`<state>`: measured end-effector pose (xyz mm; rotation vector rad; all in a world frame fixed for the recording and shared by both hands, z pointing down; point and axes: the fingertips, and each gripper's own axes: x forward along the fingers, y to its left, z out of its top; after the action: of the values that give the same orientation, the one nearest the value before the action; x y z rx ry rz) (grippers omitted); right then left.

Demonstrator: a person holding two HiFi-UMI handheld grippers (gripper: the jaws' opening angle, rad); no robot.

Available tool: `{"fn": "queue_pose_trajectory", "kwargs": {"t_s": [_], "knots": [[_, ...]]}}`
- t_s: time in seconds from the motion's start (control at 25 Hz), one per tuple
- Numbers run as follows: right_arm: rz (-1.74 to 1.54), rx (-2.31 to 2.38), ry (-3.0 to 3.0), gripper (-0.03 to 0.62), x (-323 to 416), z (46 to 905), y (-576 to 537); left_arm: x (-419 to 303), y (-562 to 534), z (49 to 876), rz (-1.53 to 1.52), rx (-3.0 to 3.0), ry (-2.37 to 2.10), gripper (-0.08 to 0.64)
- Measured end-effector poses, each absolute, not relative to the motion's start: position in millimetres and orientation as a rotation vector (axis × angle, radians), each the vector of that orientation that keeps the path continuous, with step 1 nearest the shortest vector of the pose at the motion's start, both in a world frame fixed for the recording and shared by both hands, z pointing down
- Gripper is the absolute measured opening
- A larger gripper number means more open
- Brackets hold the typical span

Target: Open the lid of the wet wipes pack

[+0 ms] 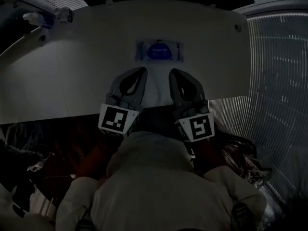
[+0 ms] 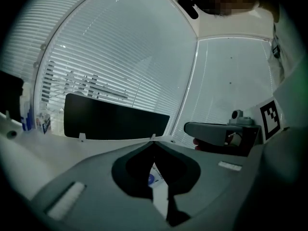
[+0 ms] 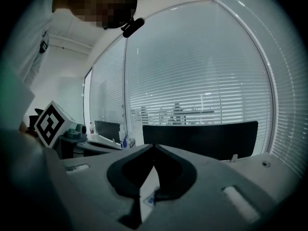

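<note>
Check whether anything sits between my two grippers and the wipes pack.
Nothing visible does. Only bare table lies between the wipes pack and the left gripper and right gripper, both shut and empty, a little short of it.

This is looking like an office. A long white bench (image 1: 72, 71) is stretching across the room, with a dark partition screen (image 2: 115, 119) standing along its far edge. Slatted blinds (image 3: 202, 71) are covering the tall windows behind the screen and to the side. Further off, another desk (image 3: 96, 146) is carrying a monitor (image 3: 107, 129) and a few small bottles (image 3: 126, 142).
</note>
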<state>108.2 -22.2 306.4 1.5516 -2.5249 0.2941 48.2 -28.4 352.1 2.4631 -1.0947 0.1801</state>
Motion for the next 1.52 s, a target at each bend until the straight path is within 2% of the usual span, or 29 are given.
{"fn": "queue_pose_trajectory", "kwargs": {"t_s": [0.28, 1.52], "knots": [[0.271, 1.5, -2.49, 0.0, 107.1, 340.2, -32.6, 50.1, -36.0, 379.3, 0.175, 2.461, -1.073, 0.003], [0.182, 1.034, -2.327, 0.015, 94.2, 513.4, -81.6, 54.6, -81.6, 555.9, 0.485, 2.258, -1.004, 0.003]]}}
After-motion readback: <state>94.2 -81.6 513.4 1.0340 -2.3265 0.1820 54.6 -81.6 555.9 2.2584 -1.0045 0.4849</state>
